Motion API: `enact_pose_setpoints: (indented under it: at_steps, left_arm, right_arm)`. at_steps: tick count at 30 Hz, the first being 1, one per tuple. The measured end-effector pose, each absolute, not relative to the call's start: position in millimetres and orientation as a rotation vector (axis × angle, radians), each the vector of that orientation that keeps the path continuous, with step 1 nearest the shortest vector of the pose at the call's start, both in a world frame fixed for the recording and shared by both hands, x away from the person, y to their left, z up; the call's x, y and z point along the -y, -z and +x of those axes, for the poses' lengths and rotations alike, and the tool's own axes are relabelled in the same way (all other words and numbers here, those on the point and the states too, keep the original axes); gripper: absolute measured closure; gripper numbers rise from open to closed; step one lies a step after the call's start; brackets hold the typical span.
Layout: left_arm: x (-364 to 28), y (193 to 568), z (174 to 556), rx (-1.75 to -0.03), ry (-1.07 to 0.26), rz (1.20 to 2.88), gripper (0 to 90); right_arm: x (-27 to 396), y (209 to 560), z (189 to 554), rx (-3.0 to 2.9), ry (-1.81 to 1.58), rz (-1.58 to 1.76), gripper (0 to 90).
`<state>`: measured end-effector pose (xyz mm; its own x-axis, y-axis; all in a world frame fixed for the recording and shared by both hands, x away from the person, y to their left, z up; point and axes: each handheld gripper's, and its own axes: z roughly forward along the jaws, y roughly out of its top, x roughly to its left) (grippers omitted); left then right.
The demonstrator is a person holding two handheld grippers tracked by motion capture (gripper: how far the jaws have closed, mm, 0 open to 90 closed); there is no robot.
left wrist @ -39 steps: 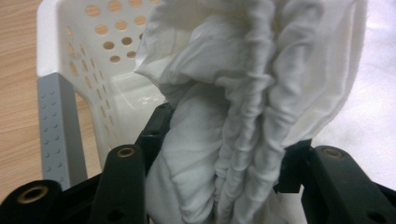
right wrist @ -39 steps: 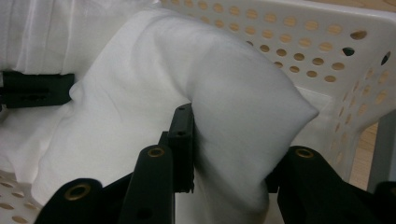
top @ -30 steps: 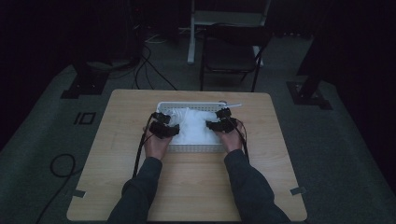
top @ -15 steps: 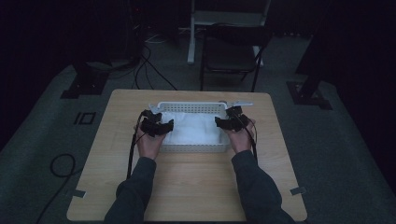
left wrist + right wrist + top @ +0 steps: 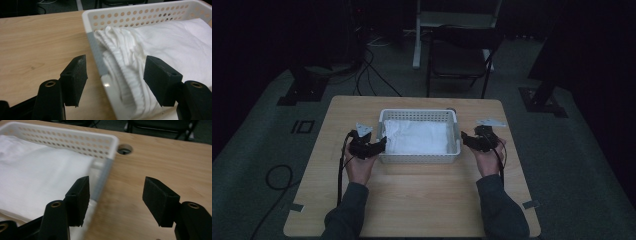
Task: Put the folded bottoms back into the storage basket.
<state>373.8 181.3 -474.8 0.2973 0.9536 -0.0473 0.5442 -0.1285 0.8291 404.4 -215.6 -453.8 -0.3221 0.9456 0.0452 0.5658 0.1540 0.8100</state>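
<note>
A white perforated basket [image 5: 419, 116] stands in the middle of the table and holds a folded white cloth [image 5: 418, 136]. My left gripper [image 5: 381, 145] is at the basket's left wall. In the left gripper view this gripper [image 5: 116, 80] is open and straddles the basket rim [image 5: 96, 53], one pad over the table, the other over the cloth's ribbed folds [image 5: 125, 70]. My right gripper [image 5: 465, 140] is at the right wall. Its jaws [image 5: 116, 200] have just been closing a little but stand open, with the basket wall [image 5: 102, 180] beside one pad and nothing pressed.
The wooden table [image 5: 412, 200] has bare room in front of the basket and at both sides. A round hole [image 5: 124, 150] sits in the tabletop behind the basket's right corner. A dark chair [image 5: 459, 50] stands beyond the far edge. Cables lie on the floor at the left [image 5: 277, 175].
Both grippers have moved apart, from over the cloth in the basket's middle out to its left and right walls. The cloth now lies flat in the basket.
</note>
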Motion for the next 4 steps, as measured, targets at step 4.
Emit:
enact_pose_setpoints:
  at_steps: [4]
  left_arm:
    - [-190.1, 477.9, 363.4, -1.360, -0.682, 1.770, 34.9]
  right_arm:
    - [233.9, 460.8, 399.0, -1.923, -1.030, 1.472, 39.1]
